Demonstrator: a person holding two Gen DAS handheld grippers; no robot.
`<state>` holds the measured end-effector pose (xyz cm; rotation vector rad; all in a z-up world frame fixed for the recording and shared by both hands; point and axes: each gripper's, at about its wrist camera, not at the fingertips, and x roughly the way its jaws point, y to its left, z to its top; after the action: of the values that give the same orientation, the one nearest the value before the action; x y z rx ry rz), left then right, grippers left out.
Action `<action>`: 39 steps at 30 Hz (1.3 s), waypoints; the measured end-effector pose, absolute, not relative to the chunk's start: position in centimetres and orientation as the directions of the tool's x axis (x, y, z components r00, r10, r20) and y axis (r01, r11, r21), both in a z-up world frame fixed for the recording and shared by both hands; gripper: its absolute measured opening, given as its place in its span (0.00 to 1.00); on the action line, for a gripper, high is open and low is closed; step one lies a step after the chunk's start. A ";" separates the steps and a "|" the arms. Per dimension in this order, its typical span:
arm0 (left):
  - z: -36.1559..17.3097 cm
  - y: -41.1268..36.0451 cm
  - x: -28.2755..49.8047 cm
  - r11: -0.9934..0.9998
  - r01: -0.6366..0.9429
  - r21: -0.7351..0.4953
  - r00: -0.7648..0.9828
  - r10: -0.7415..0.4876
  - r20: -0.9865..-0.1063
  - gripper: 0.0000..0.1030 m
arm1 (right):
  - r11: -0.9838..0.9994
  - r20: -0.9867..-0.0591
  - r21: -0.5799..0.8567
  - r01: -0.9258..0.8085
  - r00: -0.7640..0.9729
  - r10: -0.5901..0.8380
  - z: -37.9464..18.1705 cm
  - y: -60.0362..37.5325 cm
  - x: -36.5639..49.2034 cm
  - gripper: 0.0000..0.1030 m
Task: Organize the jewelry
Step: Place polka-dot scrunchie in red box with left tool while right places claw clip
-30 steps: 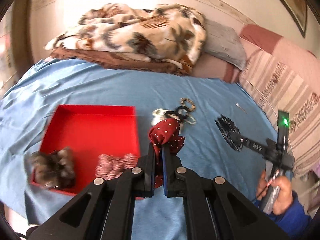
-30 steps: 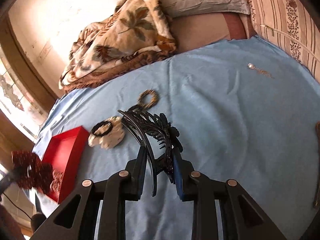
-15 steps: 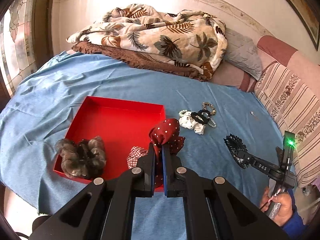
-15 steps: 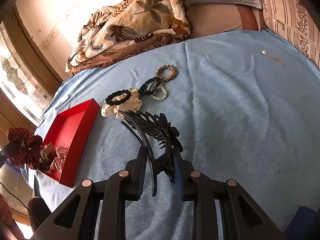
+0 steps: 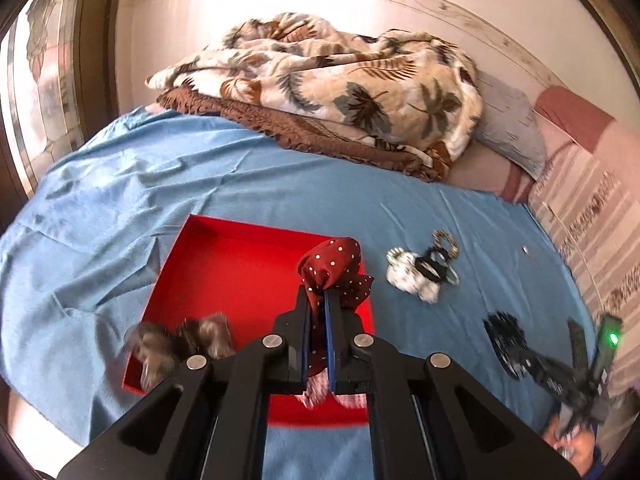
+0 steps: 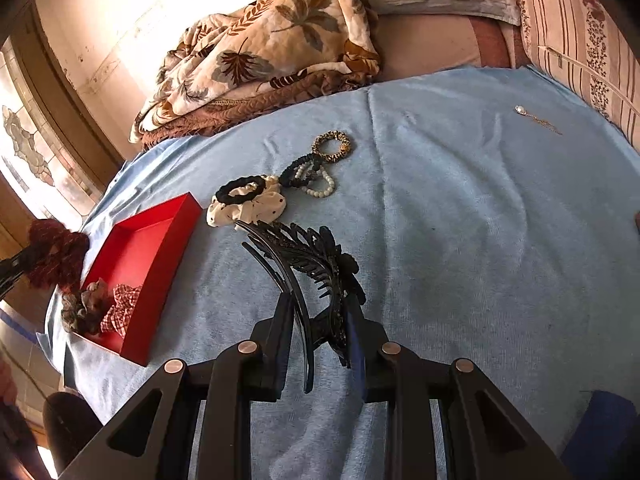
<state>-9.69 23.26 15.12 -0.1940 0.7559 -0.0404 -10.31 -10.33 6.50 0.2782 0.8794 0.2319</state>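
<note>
The tray [image 5: 224,248] is bright red on a light blue sheet [image 5: 120,184]. One scrunchie [image 5: 336,268] is dark red with white dots, another [image 6: 248,210] cream with black specks. The hair claw [image 6: 316,264] is black, and the blanket [image 5: 344,80] cream with brown leaves (palm-like).

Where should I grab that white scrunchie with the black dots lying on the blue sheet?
Take the white scrunchie from above at its puffy near edge, facing the red box. It lies flat, a black hair tie rests on its far half, and more bands crowd the far side.
</note>
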 end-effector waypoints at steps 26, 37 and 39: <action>8.7 34.3 0.2 0.901 -0.191 -0.389 0.659 -0.176 -0.732 0.06 | 0.891 -0.763 0.299 -0.342 0.475 0.438 9.6 11.5 -1.6 0.27; 7.4 35.8 1.9 0.900 -0.266 -0.346 0.639 -0.104 -0.762 0.06 | 0.923 -0.836 0.209 -0.322 0.431 0.340 6.1 15.3 2.3 0.27; 7.3 36.0 1.9 0.895 -0.278 -0.350 0.637 -0.102 -0.765 0.06 | 0.929 -0.843 0.199 -0.312 0.429 0.325 5.6 15.3 2.7 0.27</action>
<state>1.93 36.04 7.27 -0.4673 0.8834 0.1047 2.71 15.35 5.58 0.0136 1.0551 0.3974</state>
